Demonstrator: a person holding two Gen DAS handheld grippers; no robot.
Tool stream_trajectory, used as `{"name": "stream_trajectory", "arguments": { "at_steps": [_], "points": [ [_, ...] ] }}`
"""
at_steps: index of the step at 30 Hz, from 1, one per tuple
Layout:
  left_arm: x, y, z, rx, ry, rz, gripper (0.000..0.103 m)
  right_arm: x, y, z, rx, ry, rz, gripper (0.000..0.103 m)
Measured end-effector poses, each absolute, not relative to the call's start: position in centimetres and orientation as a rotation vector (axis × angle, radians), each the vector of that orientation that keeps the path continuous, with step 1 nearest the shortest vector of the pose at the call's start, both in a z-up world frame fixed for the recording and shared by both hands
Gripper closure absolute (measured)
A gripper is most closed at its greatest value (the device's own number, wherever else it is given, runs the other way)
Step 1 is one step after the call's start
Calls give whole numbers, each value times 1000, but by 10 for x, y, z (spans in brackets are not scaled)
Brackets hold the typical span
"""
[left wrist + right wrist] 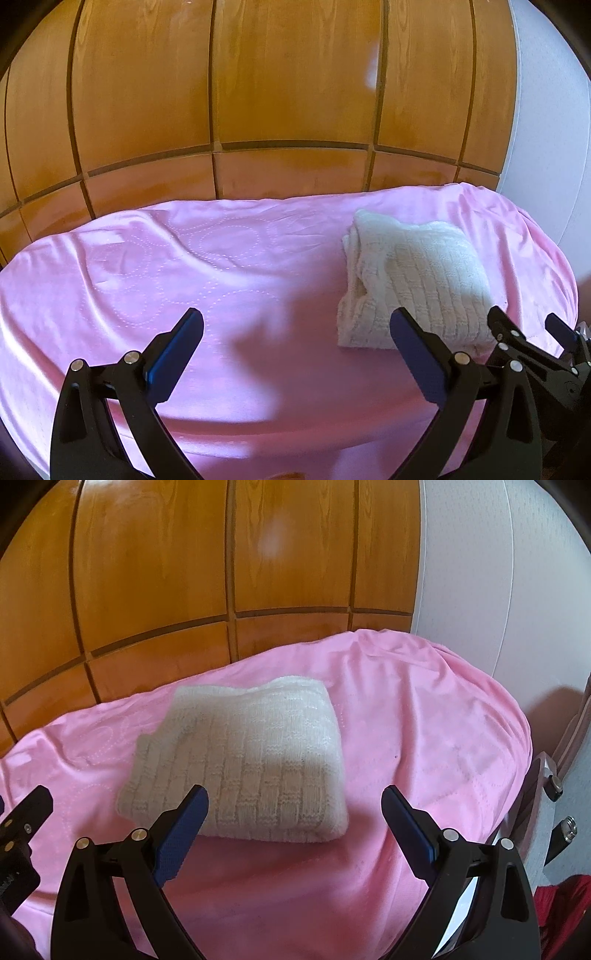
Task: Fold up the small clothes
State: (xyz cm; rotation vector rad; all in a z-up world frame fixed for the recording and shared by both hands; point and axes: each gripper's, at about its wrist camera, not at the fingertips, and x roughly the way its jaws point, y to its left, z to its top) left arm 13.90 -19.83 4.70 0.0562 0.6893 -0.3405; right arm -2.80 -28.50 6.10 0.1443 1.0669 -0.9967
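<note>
From the left wrist, nearest the lens stood the left gripper [295,332], its blue-padded fingers [173,360] spread wide with nothing between them, raised over bare pink blanket [147,277]. That spread seemed a resting stance, since no cloth lay under it. To its right the white knitted garment [417,280] lay as a compact, roughly rectangular bundle, loose layered edges showing on its left side. The right finger overlapped its near corner in the frame; whether it touched, I could not tell. At the far right the right gripper [524,321] showed beside the bundle's near right edge, fingers apart. Behind the covered table rose a wooden panelled wardrobe [258,92].

From the right wrist, the right gripper [295,801] was closest, jaws equally wide and holding nothing, aimed at the near edge of the knitted garment [240,760]. The bundle sat just ahead, mostly left of centre, flat on the pink blanket [424,738], its smooth folded edge facing the camera. Part of the left gripper [27,812] showed at the left edge. Judging by the tidy, squared shape, the folding looked complete or nearly so, and both tools appeared released clear of it.
</note>
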Motion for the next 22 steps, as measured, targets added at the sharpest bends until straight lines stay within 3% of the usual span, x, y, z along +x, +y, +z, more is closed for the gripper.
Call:
{"name": "stream_trajectory", "arguments": {
  "at_steps": [22],
  "points": [
    [155,-181,31,14,756,-343,2,-27,-292,50,156,1100,-998,9]
  ]
}}
